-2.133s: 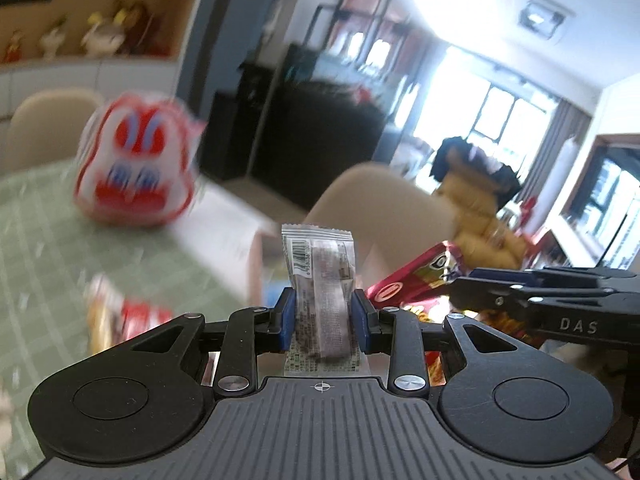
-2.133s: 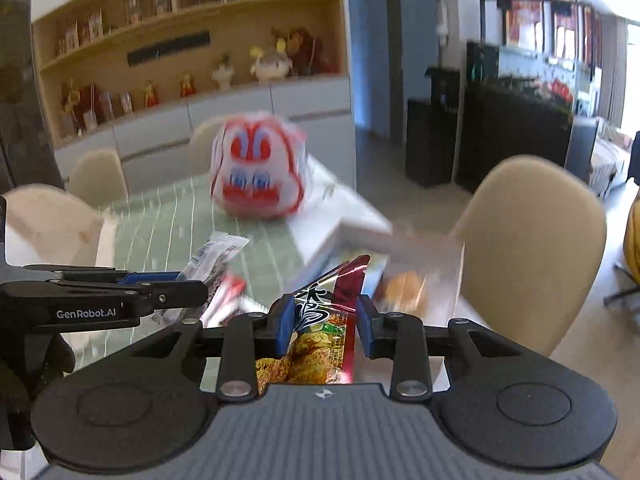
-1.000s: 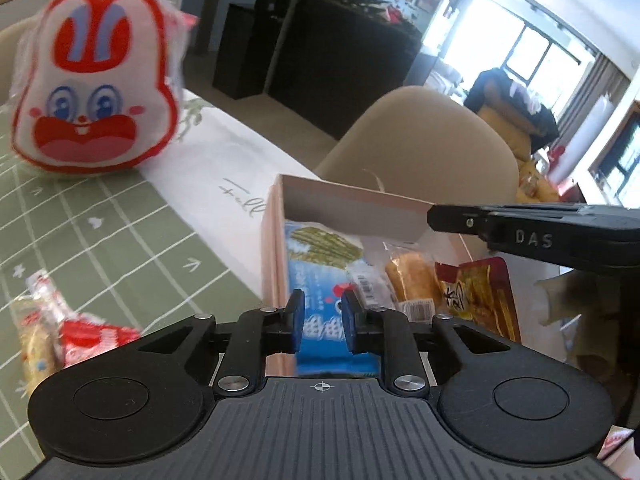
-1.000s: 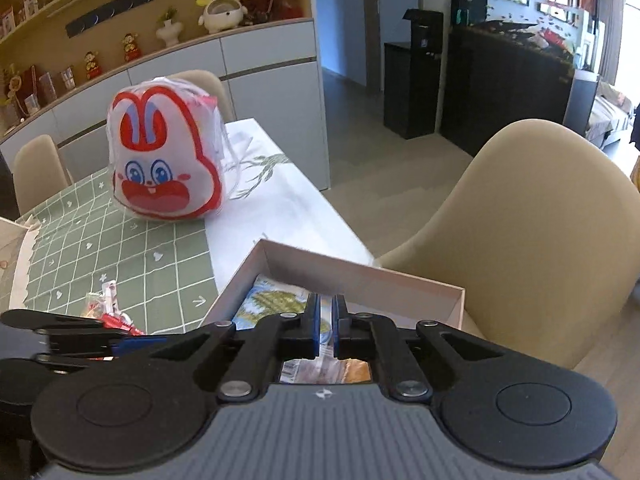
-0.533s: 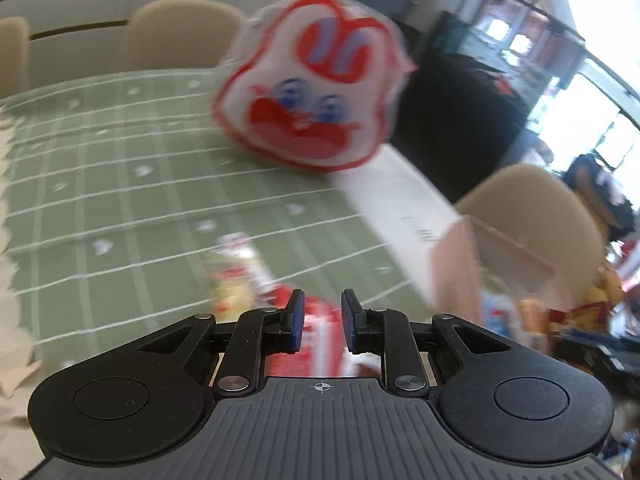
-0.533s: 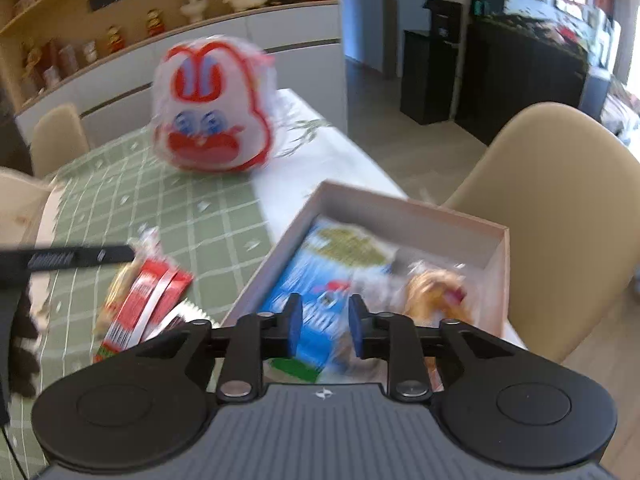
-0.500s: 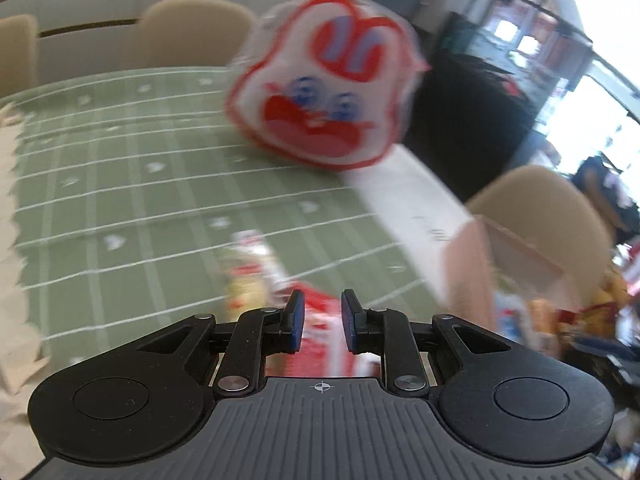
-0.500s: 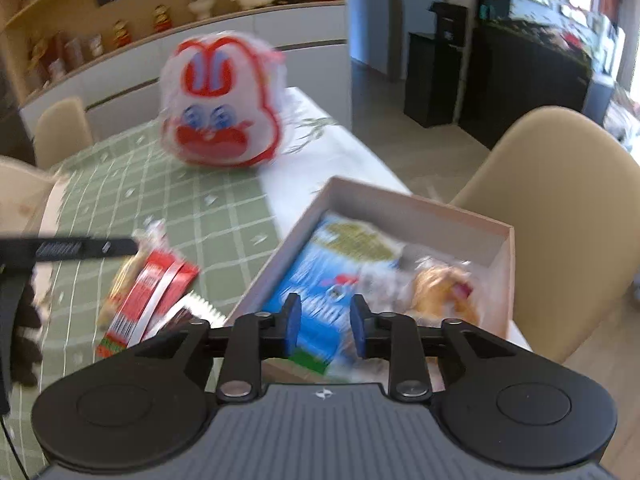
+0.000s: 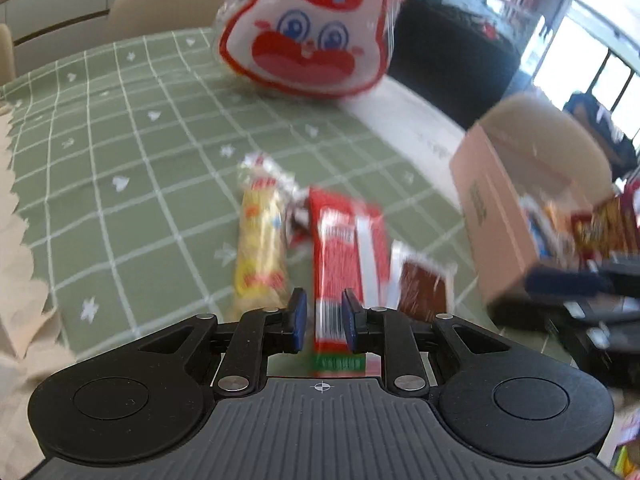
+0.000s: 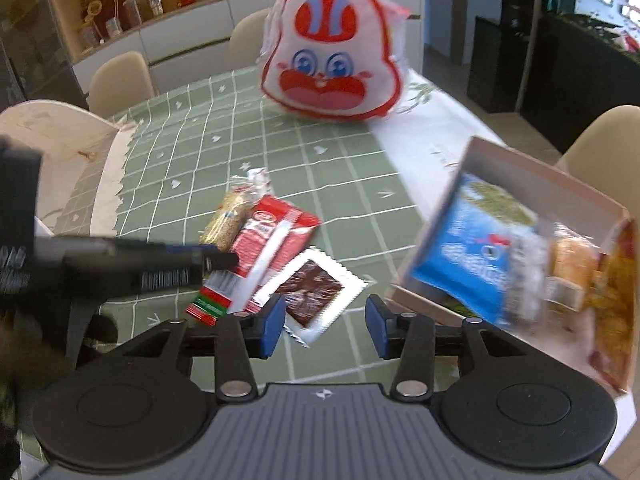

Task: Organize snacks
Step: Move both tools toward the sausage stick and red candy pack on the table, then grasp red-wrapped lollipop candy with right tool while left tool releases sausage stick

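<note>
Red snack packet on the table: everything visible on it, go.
The red packet is a flat, glossy wrapper with a white stripe along its length, a white label and a green band with a barcode at the near end. It lies flat on the green checked tablecloth, between a yellow snack bar and a brown sachet. The left gripper brackets its near end; contact is unclear.

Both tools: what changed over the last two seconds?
Both let go of their snacks: the left tool dropped a clear-wrapped brown bar, the right tool a red chip bag, now in the box. Both then swung left from the box to the loose snacks. The left tool now frames the red packet, open; the right tool, wide open, nears the brown sachet. The rabbit bag and the loose snacks stayed put.
</note>
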Available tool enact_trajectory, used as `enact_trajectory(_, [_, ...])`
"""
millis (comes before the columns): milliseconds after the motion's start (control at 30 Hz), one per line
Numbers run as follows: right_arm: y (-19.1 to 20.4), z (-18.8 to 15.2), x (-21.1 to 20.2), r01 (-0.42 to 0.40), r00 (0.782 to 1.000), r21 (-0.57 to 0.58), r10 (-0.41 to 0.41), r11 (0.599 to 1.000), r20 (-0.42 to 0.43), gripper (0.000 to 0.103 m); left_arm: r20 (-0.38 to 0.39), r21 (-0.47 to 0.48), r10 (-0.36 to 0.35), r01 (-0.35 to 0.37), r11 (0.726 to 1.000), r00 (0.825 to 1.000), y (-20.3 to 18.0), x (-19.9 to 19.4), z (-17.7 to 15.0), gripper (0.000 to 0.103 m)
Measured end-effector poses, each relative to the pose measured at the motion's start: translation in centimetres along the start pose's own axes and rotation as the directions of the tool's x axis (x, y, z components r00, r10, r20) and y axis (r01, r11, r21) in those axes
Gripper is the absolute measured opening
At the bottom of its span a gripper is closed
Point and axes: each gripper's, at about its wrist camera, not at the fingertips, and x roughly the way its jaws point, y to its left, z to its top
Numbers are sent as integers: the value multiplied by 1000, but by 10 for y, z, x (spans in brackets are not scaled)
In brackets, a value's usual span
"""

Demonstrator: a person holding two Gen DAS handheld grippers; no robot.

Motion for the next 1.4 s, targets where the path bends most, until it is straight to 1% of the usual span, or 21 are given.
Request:
enact_trajectory(67, [11, 4, 12, 4, 1000, -16, -4, 1000, -23, 44, -4, 0, 4, -4, 1000, 1000, 1, -7, -7, 24])
enact_trajectory(200, [25, 16, 33, -21, 999, -28, 19, 999, -51, 44, 16, -54, 0, 1, 999, 1000, 14, -26, -14, 23])
enact_trajectory(267, [29, 26, 44, -41, 997, -28, 39, 999, -62, 45, 49, -88, 9, -5, 996, 999, 21, -36, -12, 23])
enact_trajectory(367, [32, 42, 65, -74, 992, -32, 70, 997, -109, 52, 155, -176, 13, 15, 984, 988, 37, -52, -3, 23])
enact_trajectory(400, [33, 45, 72, -82, 990, -30, 78, 996, -118, 53, 174, -203, 19, 17, 979, 985, 43, -53, 2, 23])
enact_trajectory(467, [35, 53, 87, -92, 989, -19, 89, 996, -118, 53, 178, -240, 27, 17, 971, 984, 50, -47, 12, 24])
enact_trajectory(533, [36, 61, 98, -93, 991, -10, 91, 996, -95, 53, 152, -221, 20, 14, 975, 988, 50, -35, 19, 24])
enact_trajectory(600, [37, 74, 110, -87, 994, -14, 86, 996, -70, 53, 102, -162, 13, 4, 987, 995, 43, -19, 22, 24])
enact_trajectory(633, [37, 80, 116, -86, 994, -23, 84, 996, -68, 53, 79, -130, 21, -10, 992, 997, 38, -12, 22, 25])
enact_trajectory(700, [37, 93, 130, -90, 991, -53, 84, 995, -99, 53, 90, -54, 68, -63, 997, 994, 27, -7, 19, 26])
enact_trajectory(767, [36, 101, 146, -112, 983, -79, 99, 991, -156, 53, 73, -51, 74, -70, 996, 995, 25, -3, 19, 28])
enact_trajectory(867, [36, 106, 156, -136, 977, -91, 118, 987, -178, 54, 58, -68, 74, -70, 995, 996, 27, -1, 20, 28])
enact_trajectory(933, [40, 105, 158, -137, 977, -114, 116, 984, -177, 53, 54, -72, 71, -67, 995, 996, 28, -1, 18, 28])
enact_trajectory(967, [43, 104, 157, -139, 977, -133, 114, 981, -181, 47, 50, -72, 70, -67, 995, 996, 28, -2, 17, 28])
enact_trajectory(1000, [47, 102, 156, -132, 977, -162, 101, 978, -186, 46, 47, -71, 69, -66, 995, 996, 29, -3, 17, 28])
enact_trajectory(1033, [50, 100, 153, -127, 978, -191, 90, 973, -189, 43, 43, -72, 67, -64, 995, 997, 30, -3, 17, 28])
enact_trajectory(1067, [53, 98, 150, -126, 977, -209, 85, 970, -196, 42, 37, -74, 64, -61, 995, 997, 30, -4, 17, 28])
enact_trajectory(1133, [54, 91, 144, -142, 971, -190, 99, 971, -219, 42, 27, -85, 62, -59, 995, 998, 33, -9, 17, 28])
enact_trajectory(1233, [55, 73, 127, -166, 966, -168, 126, 972, -225, 42, -2, -72, 44, -44, 996, 999, 32, -14, 11, 33])
enact_trajectory(1300, [51, 64, 112, -175, 966, -128, 144, 976, -216, 42, -7, -60, 49, -50, 997, 999, 30, -17, 6, 34])
enact_trajectory(1400, [41, 52, 81, -181, 972, -82, 165, 980, -170, 42, -13, -65, 35, -36, 997, 999, 29, -25, 0, 34])
